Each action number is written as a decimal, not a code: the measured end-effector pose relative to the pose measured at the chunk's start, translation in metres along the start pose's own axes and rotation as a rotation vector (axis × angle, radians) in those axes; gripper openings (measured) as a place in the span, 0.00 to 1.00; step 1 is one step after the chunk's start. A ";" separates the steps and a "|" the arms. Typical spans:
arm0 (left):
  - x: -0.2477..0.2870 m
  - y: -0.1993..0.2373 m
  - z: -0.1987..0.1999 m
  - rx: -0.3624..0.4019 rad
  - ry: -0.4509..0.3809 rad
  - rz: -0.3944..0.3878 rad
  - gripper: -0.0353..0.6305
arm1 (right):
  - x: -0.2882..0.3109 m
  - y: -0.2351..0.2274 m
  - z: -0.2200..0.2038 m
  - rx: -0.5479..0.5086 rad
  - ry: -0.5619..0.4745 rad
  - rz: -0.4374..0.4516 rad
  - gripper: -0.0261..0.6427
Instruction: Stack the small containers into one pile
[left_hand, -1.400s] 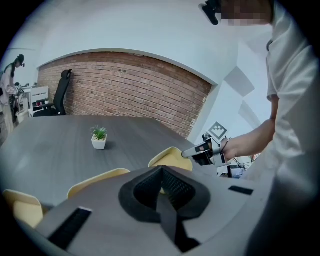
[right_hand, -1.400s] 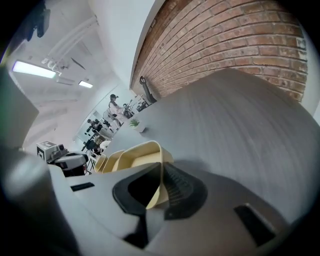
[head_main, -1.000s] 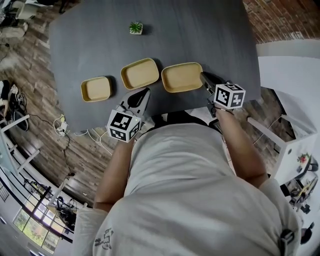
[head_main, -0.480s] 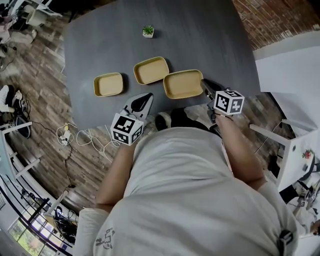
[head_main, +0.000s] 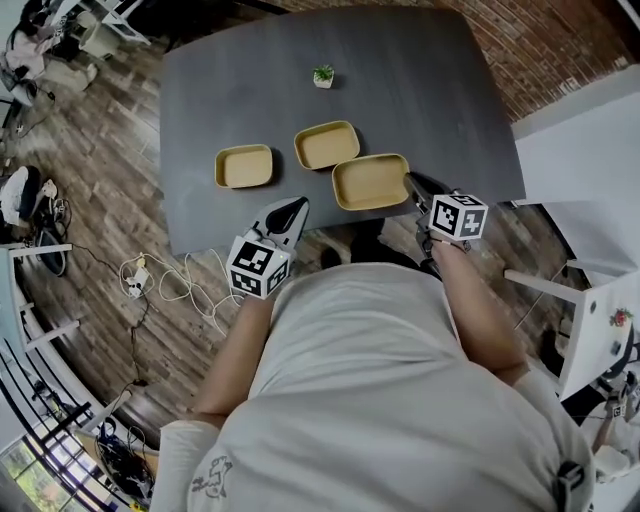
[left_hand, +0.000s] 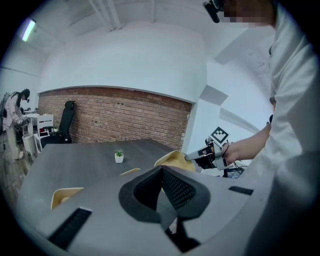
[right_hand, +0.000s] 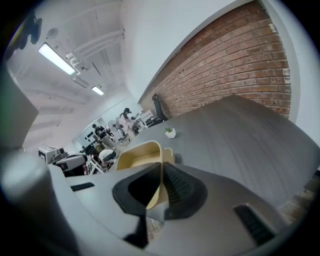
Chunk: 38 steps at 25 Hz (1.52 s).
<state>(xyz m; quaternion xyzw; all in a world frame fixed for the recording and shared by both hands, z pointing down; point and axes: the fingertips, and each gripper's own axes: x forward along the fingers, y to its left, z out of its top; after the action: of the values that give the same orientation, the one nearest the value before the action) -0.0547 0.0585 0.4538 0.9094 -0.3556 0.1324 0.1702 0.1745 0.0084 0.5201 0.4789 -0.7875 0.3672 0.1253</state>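
Three tan containers are on the dark grey table (head_main: 210, 100): a small one (head_main: 243, 166) at the left, a middle one (head_main: 327, 145), and a larger one (head_main: 371, 181) at the right. My right gripper (head_main: 408, 178) is shut on the larger one's right rim. The right gripper view shows the rim (right_hand: 159, 170) between the pads, with the container (right_hand: 137, 155) tilted up off the table. The larger one's corner overlaps the middle container. My left gripper (head_main: 297, 203) hangs over the table's front edge, shut and empty. The left gripper view shows its jaws (left_hand: 161, 170) together.
A small potted plant (head_main: 323, 75) stands at the back of the table. Cables (head_main: 160, 280) lie on the wooden floor at the left. White furniture (head_main: 585, 330) stands at the right, and a brick wall (left_hand: 115, 117) lies beyond the table.
The right gripper has lifted the larger container and carried it left, so it now meets the middle one. Both grippers have risen, and the table looks farther off.
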 end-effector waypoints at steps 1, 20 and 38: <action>-0.003 0.000 0.001 0.001 -0.004 0.006 0.07 | 0.001 0.004 0.001 -0.005 0.000 0.006 0.07; 0.028 0.028 0.009 -0.056 0.021 0.124 0.07 | 0.056 -0.012 0.034 -0.029 0.085 0.119 0.08; 0.061 0.051 0.017 -0.048 0.057 0.237 0.07 | 0.084 -0.044 0.047 -0.061 0.150 0.191 0.08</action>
<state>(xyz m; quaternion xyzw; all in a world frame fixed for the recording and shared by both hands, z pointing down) -0.0449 -0.0199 0.4715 0.8525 -0.4588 0.1687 0.1851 0.1762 -0.0920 0.5538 0.3688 -0.8288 0.3879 0.1628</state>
